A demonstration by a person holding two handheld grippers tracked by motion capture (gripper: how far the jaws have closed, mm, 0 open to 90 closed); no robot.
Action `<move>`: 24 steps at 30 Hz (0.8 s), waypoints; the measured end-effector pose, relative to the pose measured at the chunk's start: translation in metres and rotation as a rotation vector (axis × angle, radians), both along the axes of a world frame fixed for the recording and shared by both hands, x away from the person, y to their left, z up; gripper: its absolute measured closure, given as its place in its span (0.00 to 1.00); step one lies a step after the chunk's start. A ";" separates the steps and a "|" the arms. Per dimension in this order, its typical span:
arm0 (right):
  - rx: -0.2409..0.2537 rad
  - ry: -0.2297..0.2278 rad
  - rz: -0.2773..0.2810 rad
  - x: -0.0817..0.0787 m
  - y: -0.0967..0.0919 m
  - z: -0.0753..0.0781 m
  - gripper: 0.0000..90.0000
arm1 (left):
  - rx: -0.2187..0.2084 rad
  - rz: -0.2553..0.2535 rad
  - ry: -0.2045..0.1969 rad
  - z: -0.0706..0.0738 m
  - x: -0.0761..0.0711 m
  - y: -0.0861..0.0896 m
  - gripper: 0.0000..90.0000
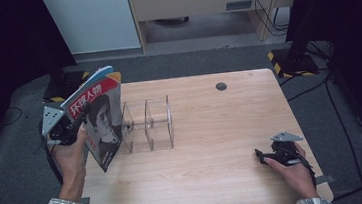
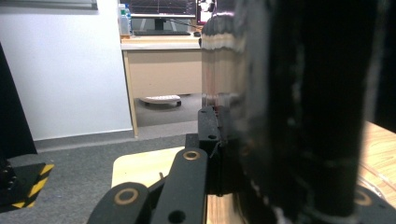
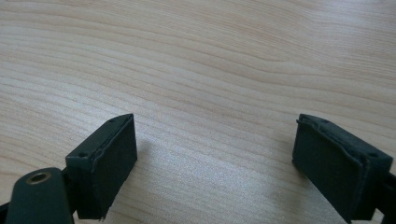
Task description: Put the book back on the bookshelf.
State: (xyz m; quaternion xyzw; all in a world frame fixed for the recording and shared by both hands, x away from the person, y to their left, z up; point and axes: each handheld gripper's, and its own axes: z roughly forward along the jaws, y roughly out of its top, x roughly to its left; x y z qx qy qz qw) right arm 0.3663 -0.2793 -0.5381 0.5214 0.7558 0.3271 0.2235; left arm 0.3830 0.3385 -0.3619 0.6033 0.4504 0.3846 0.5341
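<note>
High view: left gripper (image 1: 76,123) holding magazine (image 1: 99,117) upright above table's (image 1: 212,129) left edge, jaws pinching its near-left edge. Right gripper (image 1: 265,155) resting near right, jaws spread, empty. Looks like carrying step; next probably sliding magazine into clear rack (image 1: 148,124) slot beside it. Long axis leaning near-vertical, cover facing near-right.

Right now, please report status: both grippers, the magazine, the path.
Left gripper shut on magazine, held upright beside clear rack. Right gripper open, resting on table.
</note>
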 end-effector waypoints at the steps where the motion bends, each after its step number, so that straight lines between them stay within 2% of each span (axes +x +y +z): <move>1: 0.000 0.000 0.000 0.000 0.000 0.000 0.15 | -0.001 -0.001 -0.003 -0.001 0.000 0.000 0.96; 5: 0.000 -0.002 -0.001 0.000 0.000 0.000 0.15 | -0.017 -0.004 -0.009 -0.003 0.001 0.001 0.96; 10: 0.001 -0.002 0.000 0.000 0.000 0.000 0.15 | -0.012 -0.004 -0.022 -0.005 0.001 0.001 0.96; 16: 0.000 -0.001 0.003 0.000 0.000 0.000 0.15 | -0.059 -0.013 -0.034 -0.010 0.001 0.004 0.96; 24: -0.001 -0.001 0.000 -0.001 0.000 0.000 0.15 | -0.090 -0.013 -0.049 -0.016 0.002 0.006 0.96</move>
